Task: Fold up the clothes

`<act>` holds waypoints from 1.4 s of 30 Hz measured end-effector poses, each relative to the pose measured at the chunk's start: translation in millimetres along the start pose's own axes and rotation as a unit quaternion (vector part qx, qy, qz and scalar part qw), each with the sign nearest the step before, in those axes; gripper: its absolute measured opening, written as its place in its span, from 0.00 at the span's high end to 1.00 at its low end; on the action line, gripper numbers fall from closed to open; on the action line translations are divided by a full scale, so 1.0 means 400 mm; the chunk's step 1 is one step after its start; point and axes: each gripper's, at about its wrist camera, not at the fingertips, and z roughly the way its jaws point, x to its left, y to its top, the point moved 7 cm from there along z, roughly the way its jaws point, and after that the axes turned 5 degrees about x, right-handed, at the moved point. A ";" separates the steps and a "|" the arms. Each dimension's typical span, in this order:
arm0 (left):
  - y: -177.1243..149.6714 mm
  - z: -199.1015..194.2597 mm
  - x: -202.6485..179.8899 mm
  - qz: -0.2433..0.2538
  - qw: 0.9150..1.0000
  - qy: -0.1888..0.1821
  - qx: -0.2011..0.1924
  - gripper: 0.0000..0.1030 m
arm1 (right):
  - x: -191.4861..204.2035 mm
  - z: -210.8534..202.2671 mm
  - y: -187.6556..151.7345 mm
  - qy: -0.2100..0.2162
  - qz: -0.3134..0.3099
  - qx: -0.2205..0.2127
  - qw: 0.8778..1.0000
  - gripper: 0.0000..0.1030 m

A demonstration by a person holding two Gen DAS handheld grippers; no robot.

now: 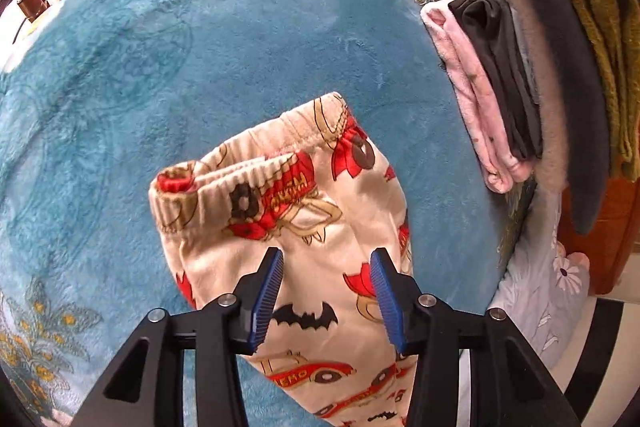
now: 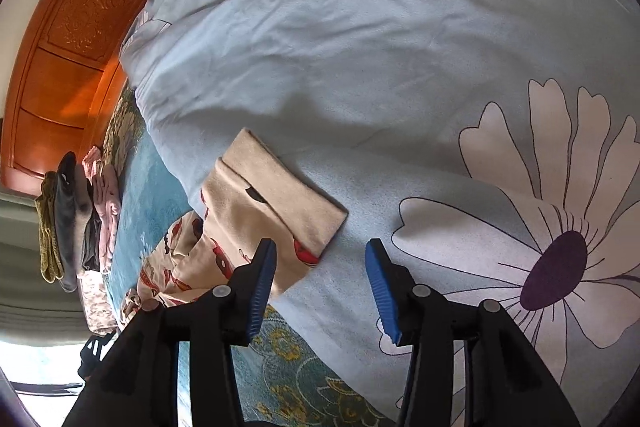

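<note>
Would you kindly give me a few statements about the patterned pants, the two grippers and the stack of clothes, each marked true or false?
1. The patterned pants lie on a teal plush blanket. True.
2. The left gripper is clamped shut on the waistband. False: its jaws stand open, with the waistband beyond its fingertips.
3. A stack of folded clothes sits near the wooden headboard. True.
4. The right gripper holds the pants' leg ends. False: it is open and holds nothing.
5. The leg ends rest on the light blue flowered duvet. True.
</note>
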 end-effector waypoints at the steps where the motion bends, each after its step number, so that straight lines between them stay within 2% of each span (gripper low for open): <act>1: 0.013 0.015 -0.001 -0.003 1.000 0.003 0.001 0.52 | -0.001 0.004 0.008 0.003 0.006 0.000 1.000 0.54; 6: 0.062 0.073 0.001 -0.025 1.000 0.016 0.008 0.54 | -0.006 0.047 0.022 -0.021 0.014 0.030 0.999 0.54; 10: 0.062 0.064 0.027 -0.085 0.996 -0.021 -0.006 0.57 | -0.013 0.078 0.030 -0.032 0.036 0.050 0.998 0.53; 12: 0.061 0.061 0.040 -0.110 0.994 -0.025 -0.010 0.65 | -0.014 0.085 0.034 -0.038 0.044 0.056 0.997 0.52; 15: 0.061 0.057 0.034 -0.117 0.993 -0.002 -0.011 0.72 | -0.016 0.088 0.038 -0.039 0.065 0.061 0.995 0.52; 19: 0.055 0.048 0.021 -0.112 0.993 0.021 -0.013 0.92 | -0.003 0.085 0.030 -0.035 0.085 0.064 0.994 0.52; 22: 0.047 0.027 0.014 -0.102 0.994 0.016 -0.021 0.95 | 0.022 0.093 0.022 -0.020 0.087 0.070 0.993 0.53; 23: 0.043 0.019 0.011 -0.097 0.995 0.012 -0.025 0.95 | 0.032 0.095 0.020 -0.016 0.084 0.072 0.994 0.58; 27: 0.025 -0.033 -0.007 -0.074 0.997 -0.004 -0.029 0.96 | 0.074 0.096 0.014 0.001 0.045 0.057 0.997 0.79; 28: 0.019 -0.049 -0.013 -0.071 0.997 -0.010 -0.029 0.96 | 0.075 0.096 0.011 0.003 0.041 0.053 0.998 0.89; 29: 0.013 -0.067 -0.020 -0.068 0.997 -0.017 -0.029 0.96 | 0.077 0.095 0.008 0.005 0.037 0.048 0.998 0.92; 33: -0.002 -0.162 -0.051 -0.039 0.998 -0.046 -0.033 0.96 | 0.104 0.065 0.013 0.014 0.018 0.022 0.999 0.94; 36: -0.021 -0.251 -0.062 -0.012 0.997 -0.072 -0.034 0.96 | 0.130 0.011 0.055 0.026 -0.003 -0.009 1.000 0.94; 42: -0.114 -0.260 0.114 -0.019 0.998 -0.057 -0.034 0.96 | 0.224 -0.162 0.137 0.084 -0.055 -0.090 0.991 0.95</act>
